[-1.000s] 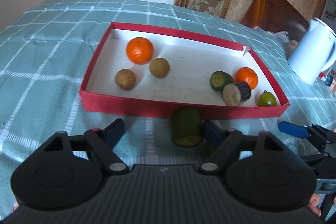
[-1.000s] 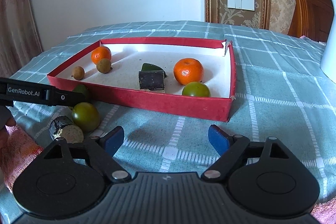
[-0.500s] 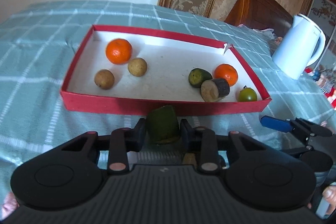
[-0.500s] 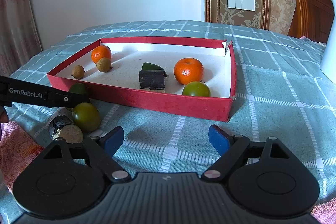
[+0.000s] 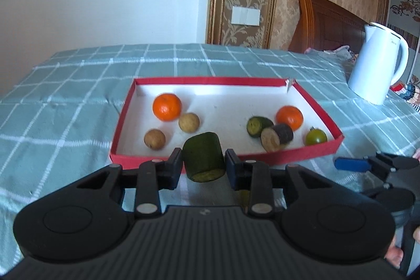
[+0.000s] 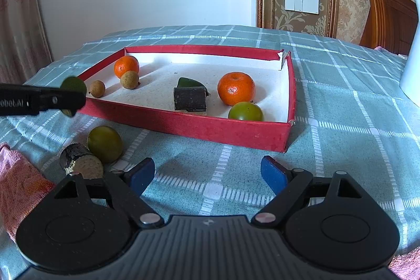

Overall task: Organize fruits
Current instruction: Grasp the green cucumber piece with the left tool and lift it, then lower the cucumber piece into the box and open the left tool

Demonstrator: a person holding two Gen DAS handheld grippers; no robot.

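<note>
The left gripper (image 5: 204, 165) is clamped on a stubby dark-green cucumber piece (image 5: 203, 159), cut face pale yellow-green, held above the cloth at the red tray's (image 5: 225, 158) six o'clock edge; the right gripper (image 6: 207, 173) gapes empty.

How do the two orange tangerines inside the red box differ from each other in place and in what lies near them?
In the right wrist view, one tangerine sits near the far left corner of the red box; the other tangerine sits toward the right side, closer to the front wall. The left one has two small brown round fruits beside it; the right one has a green round fruit just in front. Both are orange, round and resting on the box floor.
</note>
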